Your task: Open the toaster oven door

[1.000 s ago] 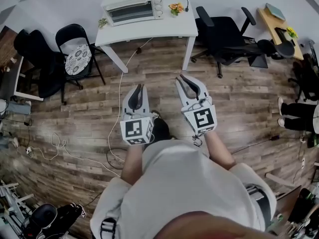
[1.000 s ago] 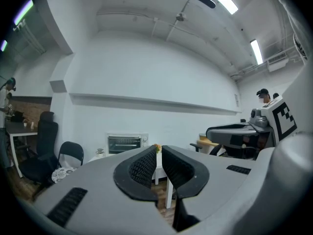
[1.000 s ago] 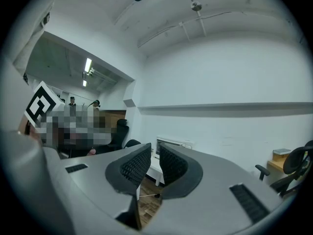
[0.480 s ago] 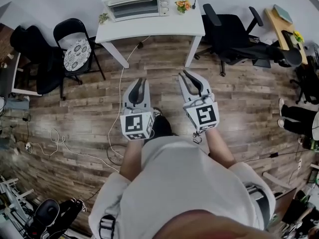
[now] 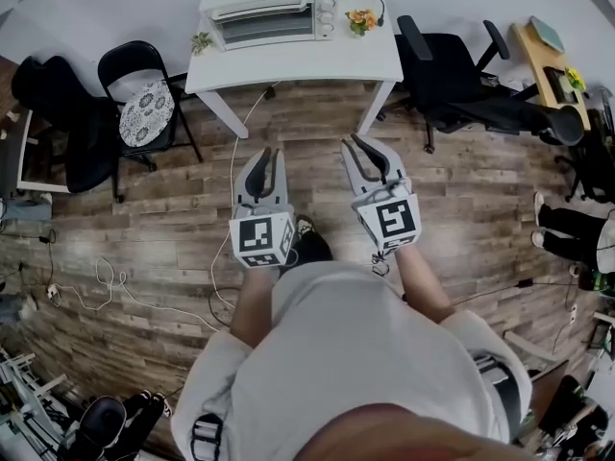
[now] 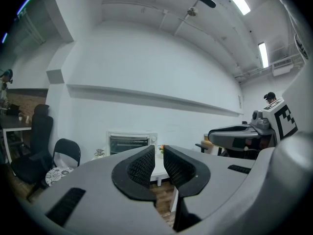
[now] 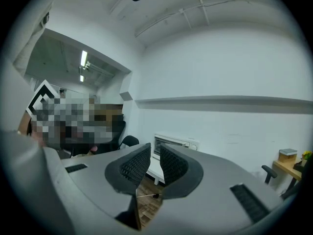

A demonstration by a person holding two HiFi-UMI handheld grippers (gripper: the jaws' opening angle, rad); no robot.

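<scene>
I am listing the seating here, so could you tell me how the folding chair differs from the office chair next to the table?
The folding chair has thin tube legs; the office chair stands on a spreading central base. The folding chair carries a patterned cushion; the office chair's seat is bare. The office chair has armrests, the folding chair none. Both are black and flank the white table.

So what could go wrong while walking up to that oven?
The white cable snakes across the floor right by the person's feet, so tripping looks possible. The orange flowers stand close beside the toaster oven, so reaching there might knock them over.
</scene>
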